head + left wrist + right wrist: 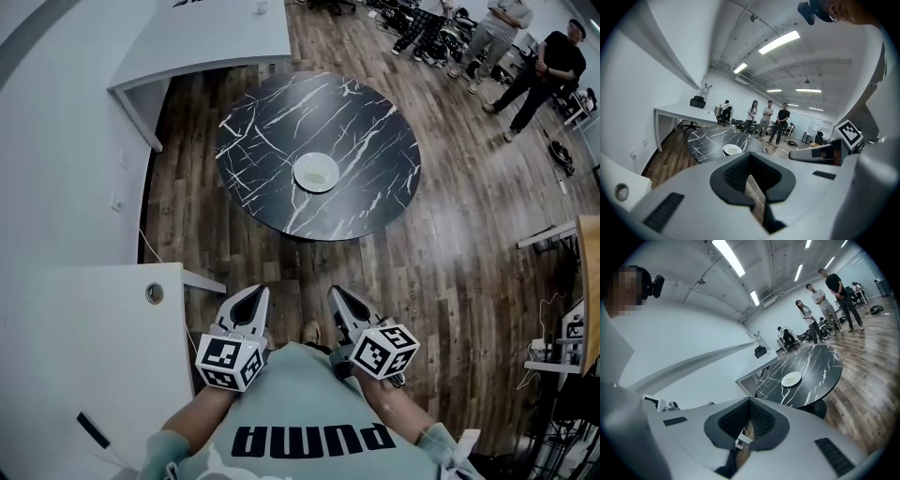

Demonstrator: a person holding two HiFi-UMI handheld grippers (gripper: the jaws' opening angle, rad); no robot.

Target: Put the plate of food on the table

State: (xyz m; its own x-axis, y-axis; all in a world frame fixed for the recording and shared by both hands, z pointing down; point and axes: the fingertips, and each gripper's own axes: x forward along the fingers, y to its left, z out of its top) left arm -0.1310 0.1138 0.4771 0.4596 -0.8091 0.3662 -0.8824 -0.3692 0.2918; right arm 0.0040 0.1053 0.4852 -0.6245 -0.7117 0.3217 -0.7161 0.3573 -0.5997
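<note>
A white plate [316,172] with a pale piece of food on it rests near the middle of the round black marble table [375,122]. Both grippers are held close to my chest, well short of the table. The left gripper [253,293] is shut with nothing in it, and so is the right gripper [338,293] beside it. In the left gripper view the plate [732,149] sits on the table [705,139] far beyond the shut gripper [750,155]. The right gripper view shows the same plate [791,378] and table [820,365] past the shut gripper [750,402].
A white desk [94,319] with a round cable hole stands at my left, and another white desk [216,37] lies behind the table. Several people [548,66] stand at the far right on the wooden floor [469,253]. Shelving [562,349] is at the right edge.
</note>
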